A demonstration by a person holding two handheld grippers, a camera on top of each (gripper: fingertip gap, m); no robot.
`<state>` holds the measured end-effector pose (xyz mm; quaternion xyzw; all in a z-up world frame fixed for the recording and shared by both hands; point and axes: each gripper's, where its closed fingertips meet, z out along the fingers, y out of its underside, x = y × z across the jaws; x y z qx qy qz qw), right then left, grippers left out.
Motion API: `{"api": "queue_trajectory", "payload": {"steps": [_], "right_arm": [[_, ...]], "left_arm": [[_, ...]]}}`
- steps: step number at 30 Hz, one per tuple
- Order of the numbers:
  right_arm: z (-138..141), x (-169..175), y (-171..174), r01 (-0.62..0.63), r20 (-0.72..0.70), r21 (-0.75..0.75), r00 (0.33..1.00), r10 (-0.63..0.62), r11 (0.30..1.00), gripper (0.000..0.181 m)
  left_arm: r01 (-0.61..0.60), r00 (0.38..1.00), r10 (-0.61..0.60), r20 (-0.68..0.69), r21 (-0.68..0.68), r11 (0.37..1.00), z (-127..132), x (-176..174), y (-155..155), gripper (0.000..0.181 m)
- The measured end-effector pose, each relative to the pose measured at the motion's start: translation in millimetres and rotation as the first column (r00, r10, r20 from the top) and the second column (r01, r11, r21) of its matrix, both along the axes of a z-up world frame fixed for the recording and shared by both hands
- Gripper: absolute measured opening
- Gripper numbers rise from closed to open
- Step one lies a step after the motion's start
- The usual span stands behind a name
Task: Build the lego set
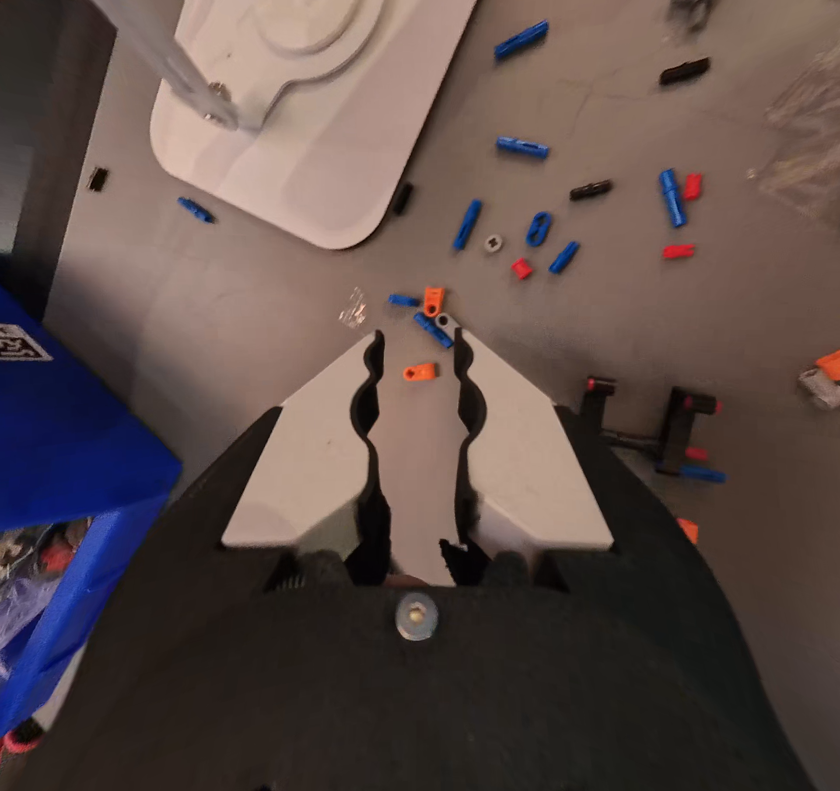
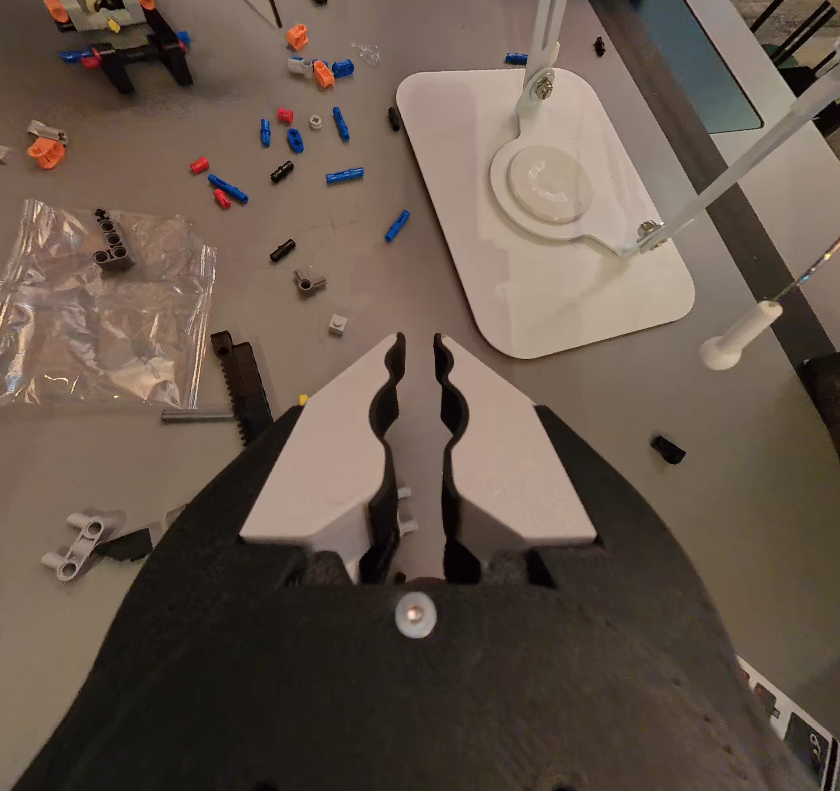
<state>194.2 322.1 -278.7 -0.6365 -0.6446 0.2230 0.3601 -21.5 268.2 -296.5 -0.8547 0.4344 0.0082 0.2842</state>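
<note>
The left gripper [image 1: 417, 337] is held apart over the grey table [image 1: 272, 315], an orange connector [image 1: 420, 372] lying loose between its fingers, near the white stand base [image 1: 318, 156]. The right gripper [image 2: 419, 337] is likewise spread and empty, just beside the stand base [image 2: 545, 269]. Loose blue pins [image 2: 344, 175] are scattered left of that base, with the partly built black frame [image 2: 132, 51] farther left.

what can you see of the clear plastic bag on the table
The clear plastic bag lies flat and crinkled on the grey table, at the left of the right wrist view, glinting where it catches light. It looks like thin transparent film with a zip strip along its right edge. It seems nearly empty: a dark grey holed lego beam shows at its upper part, though whether this sits inside or on top cannot be told. A black toothed rack piece lies just right of its lower corner. Neither gripper touches it.
</note>
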Motion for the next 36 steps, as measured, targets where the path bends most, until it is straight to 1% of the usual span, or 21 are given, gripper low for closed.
{"api": "queue_trajectory", "payload": {"steps": [3, 5, 8, 13, 15, 21, 24, 26, 30, 33, 36], "right_arm": [[0.0, 1.1, 1.3, 0.005, 0.003, 0.003, 1.000, -0.005, 1.000, 0.011], [0.4, 1.8, 2.1, 0.008, 0.002, 0.004, 1.000, -0.008, 1.000, 0.011], [1.2, 3.1, 3.1, 0.011, 0.002, 0.008, 1.000, -0.011, 1.000, 0.011], [10.3, 12.8, 9.1, 0.032, -0.019, 0.008, 0.999, -0.032, 0.999, 0.011], [15.3, 17.0, 10.9, 0.038, -0.033, 0.003, 0.999, -0.038, 0.999, 0.011], [20.9, 25.0, 14.5, 0.051, -0.037, 0.016, 0.998, -0.050, 0.999, 0.011], [24.0, 30.2, 17.4, 0.061, -0.040, 0.020, 0.997, -0.060, 0.998, 0.010], [27.2, 34.1, 19.6, 0.069, -0.048, 0.021, 0.996, -0.068, 0.997, 0.010], [31.0, 40.9, 22.5, 0.079, -0.055, 0.023, 0.995, -0.078, 0.997, 0.010], [31.6, 44.1, 23.7, 0.083, -0.051, 0.025, 0.995, -0.082, 0.996, 0.010], [30.6, 45.6, 23.7, 0.080, -0.046, 0.024, 0.996, -0.079, 0.996, 0.009]], "left_arm": [[-0.003, 1.000, 0.003, 0.025, -0.004, 1.000, 0.4, -1.8, 0.1, 0.026], [0.008, 1.000, -0.008, 0.015, -0.002, 1.000, -1.5, 1.1, 1.9, 0.024], [0.035, 0.999, -0.035, 0.006, -0.006, 0.999, -3.6, 10.0, 4.4, 0.024], [0.073, 0.997, -0.073, 0.034, -0.003, 0.997, 1.7, 28.1, 2.5, 0.021], [0.100, 0.994, -0.100, 0.049, -0.010, 0.995, 3.9, 38.8, -2.9, 0.021], [0.190, 0.982, -0.190, 0.023, -0.042, 0.981, 1.6, 65.4, -22.9, 0.026], [0.204, 0.979, -0.204, 0.009, -0.057, 0.977, -0.3, 67.9, -30.4, 0.027], [0.193, 0.981, -0.194, -0.011, -0.062, 0.979, -1.3, 62.2, -32.8, 0.027], [0.189, 0.982, -0.189, 0.008, -0.088, 0.978, -0.9, 57.6, -43.6, 0.028], [0.233, 0.972, -0.232, 0.028, -0.115, 0.966, 0.3, 67.9, -59.3, 0.027], [0.288, 0.957, -0.289, 0.011, -0.142, 0.947, -1.7, 79.2, -75.4, 0.027]]}}
